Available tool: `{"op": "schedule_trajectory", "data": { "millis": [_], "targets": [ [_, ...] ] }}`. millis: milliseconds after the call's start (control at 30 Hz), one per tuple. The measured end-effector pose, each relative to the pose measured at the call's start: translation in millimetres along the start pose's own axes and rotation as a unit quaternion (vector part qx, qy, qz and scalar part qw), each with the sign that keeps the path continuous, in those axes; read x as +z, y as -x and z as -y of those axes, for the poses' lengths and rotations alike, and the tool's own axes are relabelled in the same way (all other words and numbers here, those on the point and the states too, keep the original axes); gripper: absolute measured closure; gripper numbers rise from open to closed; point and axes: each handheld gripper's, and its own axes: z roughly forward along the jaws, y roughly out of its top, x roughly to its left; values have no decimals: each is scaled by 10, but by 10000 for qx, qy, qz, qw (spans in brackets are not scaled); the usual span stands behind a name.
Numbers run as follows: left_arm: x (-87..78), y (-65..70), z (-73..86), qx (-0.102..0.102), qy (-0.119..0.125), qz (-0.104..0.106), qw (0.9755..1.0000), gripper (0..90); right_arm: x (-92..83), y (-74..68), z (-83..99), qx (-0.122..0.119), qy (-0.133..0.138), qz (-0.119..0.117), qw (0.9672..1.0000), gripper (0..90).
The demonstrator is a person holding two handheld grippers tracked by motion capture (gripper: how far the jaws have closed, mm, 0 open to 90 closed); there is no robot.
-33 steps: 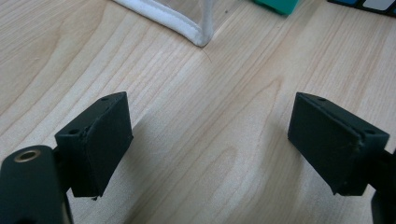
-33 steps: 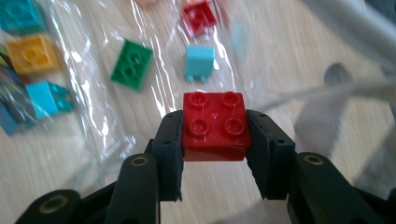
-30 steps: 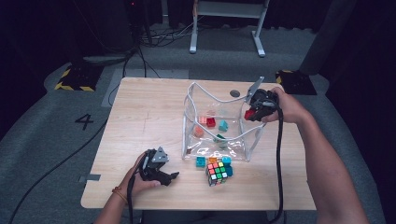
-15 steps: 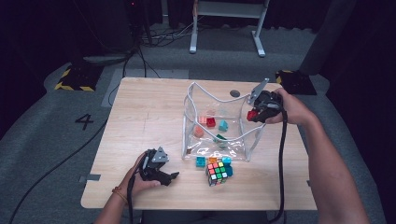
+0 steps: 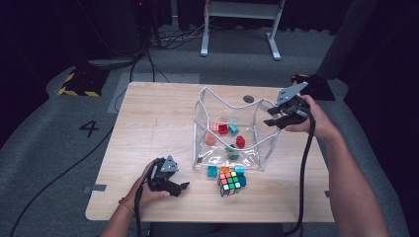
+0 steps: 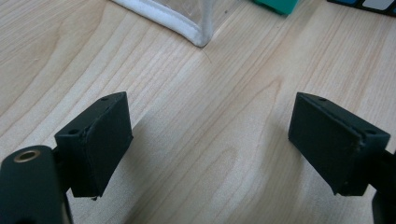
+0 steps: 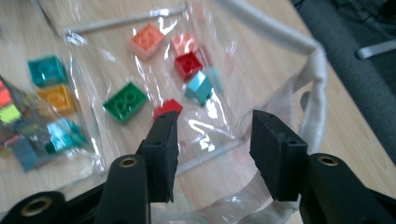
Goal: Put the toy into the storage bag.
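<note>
Meanwhile, right gripper (image 5: 274,118) hovers at the clear bag's (image 5: 257,148) rim, jaws just parted and empty; left gripper (image 5: 179,186) rests wide open on the table (image 5: 148,123).

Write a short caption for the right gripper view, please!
Open right gripper hovers over a clear bag holding red, green and pink bricks.

In the left gripper view, the picture's top edge is cutting off the green block (image 6: 276,4) and puzzle cube (image 6: 369,3); the bag's (image 7: 261,28) creased plastic is blurring the blocks behind it.
</note>
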Motion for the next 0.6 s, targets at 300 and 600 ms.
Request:
{"op": "schedule_trajectory", "data": {
  "millis": [300,600],
  "targets": [
    [0,1,0,0,-1,-3,10000,135,-287,-140,90,310,1113,203,9931,470],
    [0,1,0,3,-2,-16,10000,135,-517,-327,264,546,1613,535,9839,346]
  ]
}}
